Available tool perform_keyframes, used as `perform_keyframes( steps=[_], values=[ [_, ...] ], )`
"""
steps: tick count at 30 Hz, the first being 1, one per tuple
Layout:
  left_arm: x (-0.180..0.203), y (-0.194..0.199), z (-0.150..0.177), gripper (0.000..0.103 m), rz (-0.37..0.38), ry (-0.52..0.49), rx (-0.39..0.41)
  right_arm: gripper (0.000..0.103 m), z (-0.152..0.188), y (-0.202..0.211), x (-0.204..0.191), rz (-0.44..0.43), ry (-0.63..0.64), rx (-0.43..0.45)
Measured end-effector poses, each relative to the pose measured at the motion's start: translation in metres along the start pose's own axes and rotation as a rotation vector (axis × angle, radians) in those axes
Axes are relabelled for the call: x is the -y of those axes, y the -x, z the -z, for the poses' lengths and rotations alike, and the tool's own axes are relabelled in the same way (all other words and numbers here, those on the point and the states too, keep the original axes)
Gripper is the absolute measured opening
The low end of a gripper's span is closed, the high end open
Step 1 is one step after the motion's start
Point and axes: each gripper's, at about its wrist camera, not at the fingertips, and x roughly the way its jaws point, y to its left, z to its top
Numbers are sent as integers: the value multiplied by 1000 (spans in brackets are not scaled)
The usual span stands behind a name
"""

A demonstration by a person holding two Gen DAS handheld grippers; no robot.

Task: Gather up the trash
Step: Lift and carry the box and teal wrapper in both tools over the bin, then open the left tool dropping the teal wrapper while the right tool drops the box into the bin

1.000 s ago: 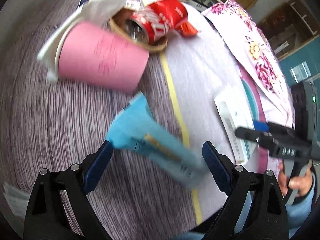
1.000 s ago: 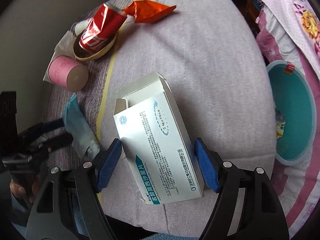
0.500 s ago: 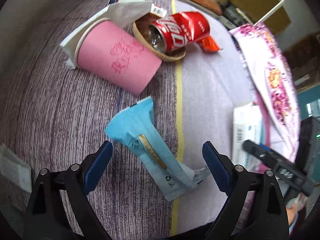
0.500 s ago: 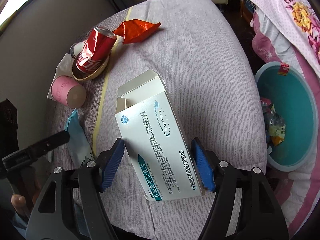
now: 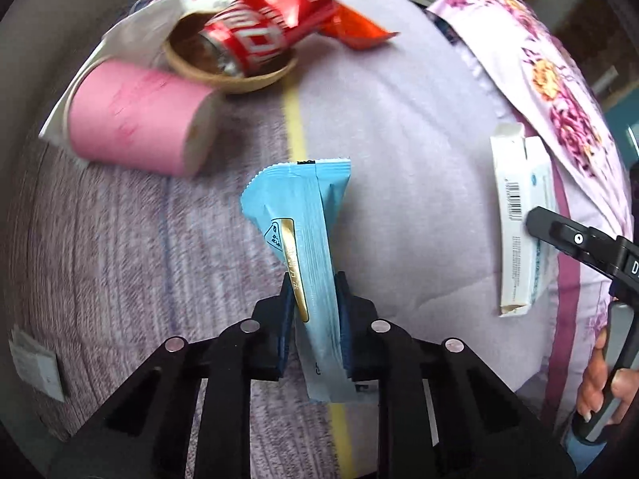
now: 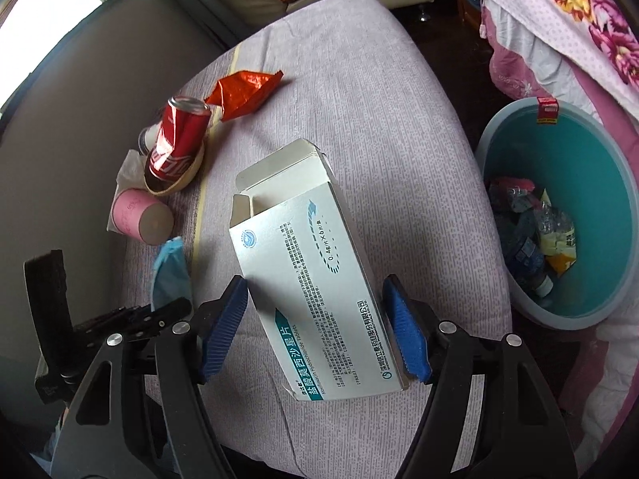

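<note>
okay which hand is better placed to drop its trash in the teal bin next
Right. The right gripper holds the white box, with the teal bin close beside it. The left gripper grips the blue wrapper farther away.

Glossy blue plastic wrapper (image 5: 307, 231), matt white cardboard box (image 6: 315, 263), shiny red metal can (image 6: 177, 141), ribbed cloth cushion (image 6: 359, 92)

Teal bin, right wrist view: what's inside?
The teal bin holds a pile of trash against its near wall: a yellow packet, dark crumpled wrappers, something clear plastic. The floor beneath the pile is covered; the rest of the inside shows bare teal.
</note>
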Motion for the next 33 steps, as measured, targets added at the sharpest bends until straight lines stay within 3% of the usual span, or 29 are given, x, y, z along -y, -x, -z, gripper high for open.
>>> perform_keyframes(
  steps=[14,21,33],
  values=[
    [58,11,-40,20,25,-144,57,67,-11,34,37,-24,-101,95],
    [113,4,-64,20,66,-231,66,67,-19,60,68,-8,-164,172],
    [208,-17,-77,20,152,-394,40,67,-16,113,149,69,-310,294]
  ],
)
